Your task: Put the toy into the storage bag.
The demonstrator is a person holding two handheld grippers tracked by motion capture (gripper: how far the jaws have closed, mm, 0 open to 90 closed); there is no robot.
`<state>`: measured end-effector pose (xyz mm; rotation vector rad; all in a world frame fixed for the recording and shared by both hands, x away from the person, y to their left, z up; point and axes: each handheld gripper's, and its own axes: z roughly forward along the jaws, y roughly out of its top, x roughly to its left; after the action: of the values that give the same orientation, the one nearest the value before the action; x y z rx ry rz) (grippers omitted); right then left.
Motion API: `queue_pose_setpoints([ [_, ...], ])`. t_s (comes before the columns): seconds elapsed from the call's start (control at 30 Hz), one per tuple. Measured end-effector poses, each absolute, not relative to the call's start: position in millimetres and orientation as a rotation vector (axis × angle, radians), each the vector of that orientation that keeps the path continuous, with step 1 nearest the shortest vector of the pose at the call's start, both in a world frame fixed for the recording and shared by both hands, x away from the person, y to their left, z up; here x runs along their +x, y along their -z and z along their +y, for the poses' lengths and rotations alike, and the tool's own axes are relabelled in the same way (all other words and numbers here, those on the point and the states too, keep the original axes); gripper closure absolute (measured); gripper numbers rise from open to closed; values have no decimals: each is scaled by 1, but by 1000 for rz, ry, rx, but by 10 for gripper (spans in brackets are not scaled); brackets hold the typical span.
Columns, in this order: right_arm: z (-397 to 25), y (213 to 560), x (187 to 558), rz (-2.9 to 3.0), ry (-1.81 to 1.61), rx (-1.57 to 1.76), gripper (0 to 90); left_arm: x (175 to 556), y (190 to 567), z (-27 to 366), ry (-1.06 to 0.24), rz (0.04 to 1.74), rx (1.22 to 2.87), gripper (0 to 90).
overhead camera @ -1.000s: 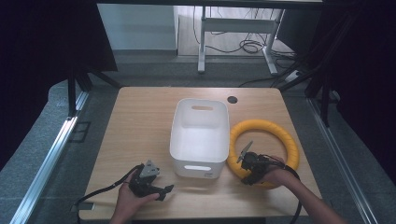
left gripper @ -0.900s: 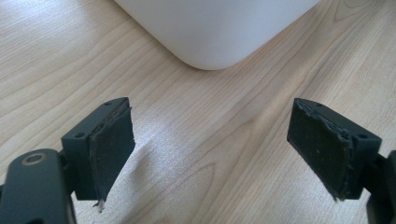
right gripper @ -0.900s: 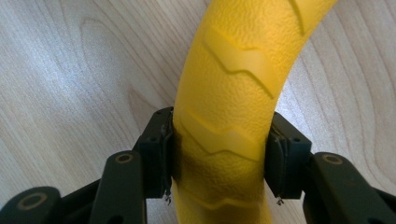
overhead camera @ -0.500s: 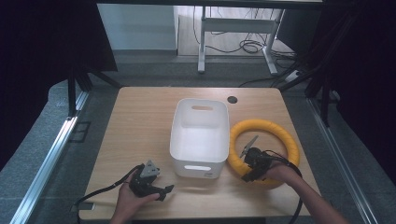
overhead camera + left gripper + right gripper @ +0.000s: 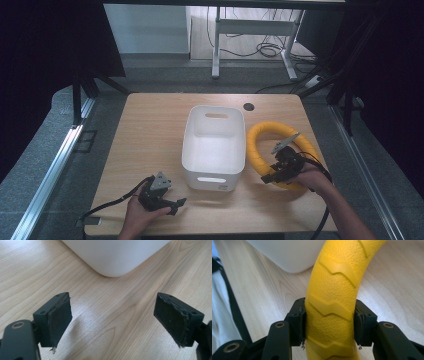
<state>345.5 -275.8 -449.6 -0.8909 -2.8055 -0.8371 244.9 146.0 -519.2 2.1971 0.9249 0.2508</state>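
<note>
A yellow ring (image 5: 260, 145) with a raised tread pattern lies on the wooden table to the right of a white bin (image 5: 214, 145). My right gripper (image 5: 274, 176) is shut on the ring's near side; in the right gripper view both pads press against the yellow ring (image 5: 335, 285), one on each flank. My left gripper (image 5: 176, 205) rests near the table's front edge, in front of the bin's left corner. In the left gripper view its jaws stand wide apart with only bare wood between them, and a corner of the white bin (image 5: 115, 255) lies ahead.
The bin holds nothing and has handle slots at its near and far ends. A round black cable hole (image 5: 248, 106) sits in the table behind it. Cables trail from both grippers off the front edge. A white desk frame (image 5: 250, 35) stands on the floor beyond the table.
My right gripper has closed on the ring's near side and shifted slightly left. The left gripper has stayed where it was.
</note>
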Motion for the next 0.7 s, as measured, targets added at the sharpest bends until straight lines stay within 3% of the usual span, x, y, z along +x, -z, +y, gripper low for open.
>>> queue_pose_setpoints([
  [0.7,-300,432,350,-2691,1111,-975,513,245,520,146,-255,923,2202,150],
])
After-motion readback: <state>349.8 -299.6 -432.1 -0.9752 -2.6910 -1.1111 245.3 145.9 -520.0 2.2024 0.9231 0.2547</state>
